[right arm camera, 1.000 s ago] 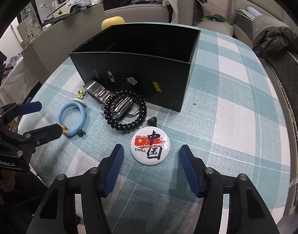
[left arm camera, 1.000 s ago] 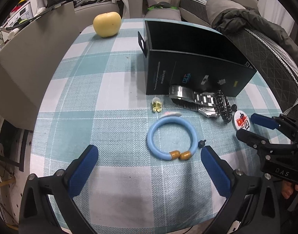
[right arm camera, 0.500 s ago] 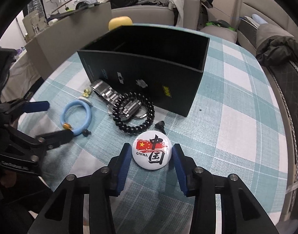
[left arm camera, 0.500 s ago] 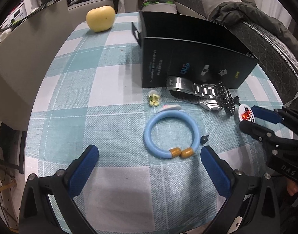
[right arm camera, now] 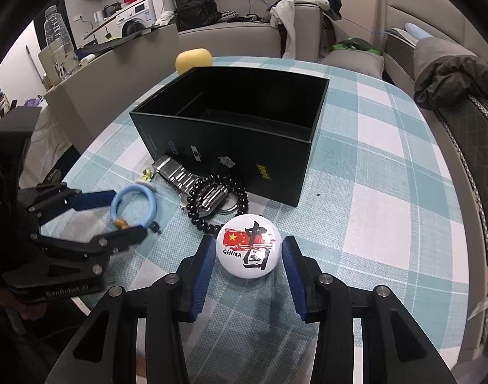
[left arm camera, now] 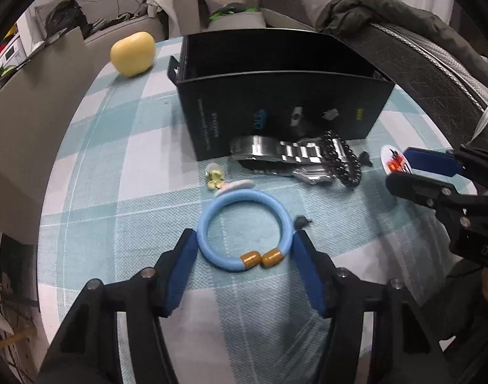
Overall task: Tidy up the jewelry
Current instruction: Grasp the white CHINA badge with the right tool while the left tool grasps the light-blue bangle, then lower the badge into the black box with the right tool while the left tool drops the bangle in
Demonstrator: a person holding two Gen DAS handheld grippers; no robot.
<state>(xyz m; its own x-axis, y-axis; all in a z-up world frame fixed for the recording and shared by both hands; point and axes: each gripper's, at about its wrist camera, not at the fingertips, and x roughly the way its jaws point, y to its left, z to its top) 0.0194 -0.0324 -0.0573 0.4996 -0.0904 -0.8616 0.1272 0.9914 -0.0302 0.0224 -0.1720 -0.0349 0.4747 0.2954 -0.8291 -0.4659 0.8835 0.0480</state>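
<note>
A light blue bangle (left arm camera: 244, 228) with two gold beads lies on the checked cloth. My left gripper (left arm camera: 244, 243) has closed on it, one pad touching each side. My right gripper (right arm camera: 247, 251) is shut on a white round China badge (right arm camera: 247, 245) and holds it slightly lifted. The badge also shows in the left wrist view (left arm camera: 392, 163). A black open box (right arm camera: 231, 128) stands behind, its inside bare. A steel watch (left arm camera: 285, 156) and a black bead bracelet (right arm camera: 218, 204) lie in front of the box. A small yellow flower earring (left arm camera: 213, 179) lies by the bangle.
A yellow apple (left arm camera: 133, 52) sits at the table's far left. A small black stud (left arm camera: 301, 222) lies right of the bangle. A dark padded chair back (left arm camera: 420, 64) with a jacket is at the right edge. A grey board (left arm camera: 23, 108) borders the left side.
My left gripper moved forward and closed onto the blue bangle. My right gripper closed on the China badge and raised it slightly.
</note>
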